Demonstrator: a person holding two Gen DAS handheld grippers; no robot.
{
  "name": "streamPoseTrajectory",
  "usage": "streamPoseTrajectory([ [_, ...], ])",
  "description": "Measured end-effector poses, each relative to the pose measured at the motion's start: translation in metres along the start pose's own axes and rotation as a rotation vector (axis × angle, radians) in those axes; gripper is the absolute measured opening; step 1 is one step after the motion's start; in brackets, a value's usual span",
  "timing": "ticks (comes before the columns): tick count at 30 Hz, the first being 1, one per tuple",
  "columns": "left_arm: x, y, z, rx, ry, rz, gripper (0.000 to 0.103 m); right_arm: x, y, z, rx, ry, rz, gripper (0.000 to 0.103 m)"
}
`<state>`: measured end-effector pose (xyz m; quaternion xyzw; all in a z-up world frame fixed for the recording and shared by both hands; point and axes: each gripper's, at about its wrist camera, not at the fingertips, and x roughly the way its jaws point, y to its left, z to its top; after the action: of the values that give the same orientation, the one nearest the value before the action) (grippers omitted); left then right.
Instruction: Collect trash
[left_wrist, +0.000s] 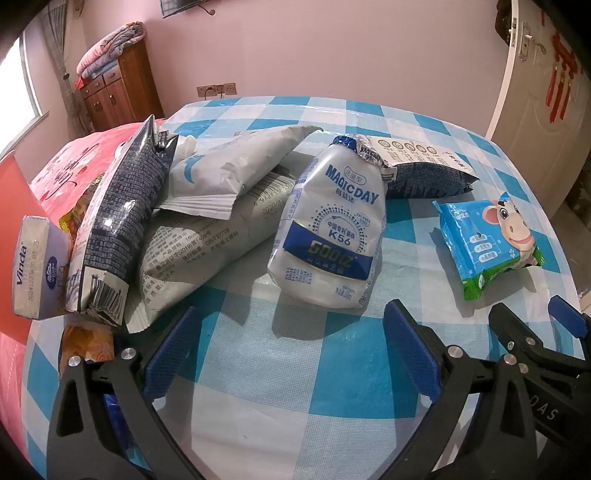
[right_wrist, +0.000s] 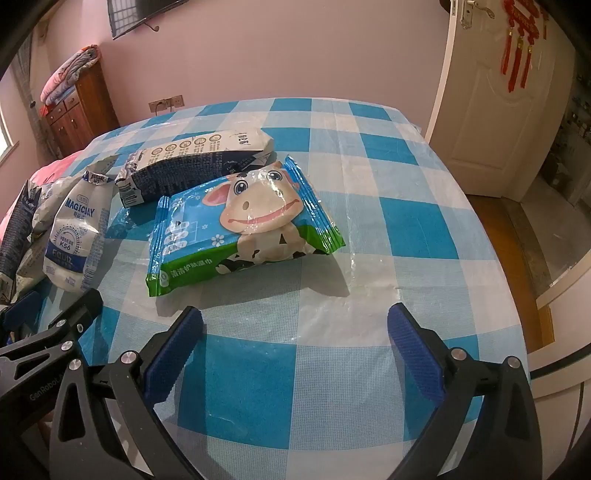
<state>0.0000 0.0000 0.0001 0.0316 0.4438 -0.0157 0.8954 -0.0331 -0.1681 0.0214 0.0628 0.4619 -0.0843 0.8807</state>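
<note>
Several empty packs lie on the blue-and-white checked tablecloth. A white MAGICDAY pouch lies just ahead of my left gripper, which is open and empty. A blue cow-print wipes pack lies just ahead of my right gripper, also open and empty; it shows in the left wrist view too. A dark carton lies behind the wipes pack. At the left a pile holds a dark blue bag, a white wrapper and a grey printed bag.
A Vinda tissue box stands at the left table edge beside orange wrappers. A pink bedspread and a wooden cabinet lie beyond. A white door is at the right. The table's right edge drops to the floor.
</note>
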Motion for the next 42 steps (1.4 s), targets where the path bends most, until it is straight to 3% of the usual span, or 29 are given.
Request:
streamPoseTrajectory([
  [15, -0.004, 0.003, -0.01, 0.007, 0.005, -0.006, 0.099, -0.002, 0.0, -0.003, 0.002, 0.0, 0.003, 0.098],
  [28, -0.029, 0.0, -0.029, 0.125, 0.026, -0.103, 0.099, -0.019, -0.005, -0.027, 0.037, 0.013, -0.024, 0.098],
  [30, -0.037, 0.001, -0.03, 0.137, 0.004, -0.111, 0.099, -0.034, -0.003, -0.037, 0.04, -0.009, -0.035, 0.098],
  [39, -0.11, 0.021, -0.023, 0.18, -0.229, -0.092, 0.099, -0.113, -0.001, -0.036, 0.048, -0.207, -0.075, 0.098],
  [42, -0.125, 0.028, -0.022, 0.181, -0.267, -0.09, 0.099, -0.139, 0.001, -0.036, 0.058, -0.264, -0.071, 0.098],
])
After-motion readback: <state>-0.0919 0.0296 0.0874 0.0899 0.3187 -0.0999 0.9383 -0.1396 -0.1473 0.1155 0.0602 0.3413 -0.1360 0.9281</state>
